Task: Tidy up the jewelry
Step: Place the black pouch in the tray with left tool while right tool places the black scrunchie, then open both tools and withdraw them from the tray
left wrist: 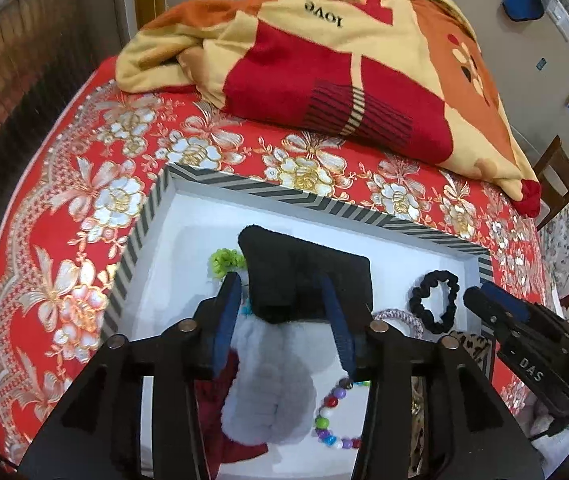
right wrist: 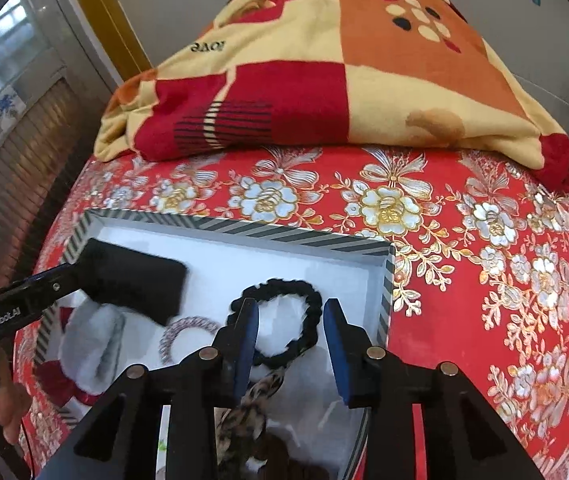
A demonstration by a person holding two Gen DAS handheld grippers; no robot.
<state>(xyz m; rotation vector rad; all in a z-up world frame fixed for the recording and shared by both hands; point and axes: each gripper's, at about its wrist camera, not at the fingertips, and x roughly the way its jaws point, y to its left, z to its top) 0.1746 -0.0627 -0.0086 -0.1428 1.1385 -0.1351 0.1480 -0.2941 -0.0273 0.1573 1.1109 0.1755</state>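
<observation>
Box: white tray with striped rim (left wrist: 284,194), lying on the red flowered bedcover (left wrist: 64,208); it fills the lower middle of my left view and the lower left of my right view.
Left gripper (left wrist: 286,304): jaws apart, nothing pinched; the blue pads stand either side of the near edge of the black pouch (left wrist: 308,276) without pressing on it.
Right gripper (right wrist: 290,336): jaws apart and empty, poised over the box's right end.
Black scrunchie (right wrist: 284,320): lies flat on the box floor, part of its ring showing between my right fingers and just ahead of them; in the left view it sits at the right, well off that gripper's line.
Leopard band (right wrist: 252,400): runs from under the scrunchie down towards the bottom of the right frame, beside my right gripper's left finger.
Other pieces: bead bracelet (left wrist: 334,420) at lower centre of the left view, white fluffy piece (left wrist: 272,376) between the left fingers, green scrunchie (left wrist: 224,261) just left of the pouch, pale braided ring (right wrist: 186,336) between pouch and scrunchie.
Key relation: I judge the right hand nearer the black scrunchie, the left nearer the pouch; the pouch's long side runs across the left jaws, so closing there would take its edge.
Risk: the leopard band could get caught along with the scrunchie.
</observation>
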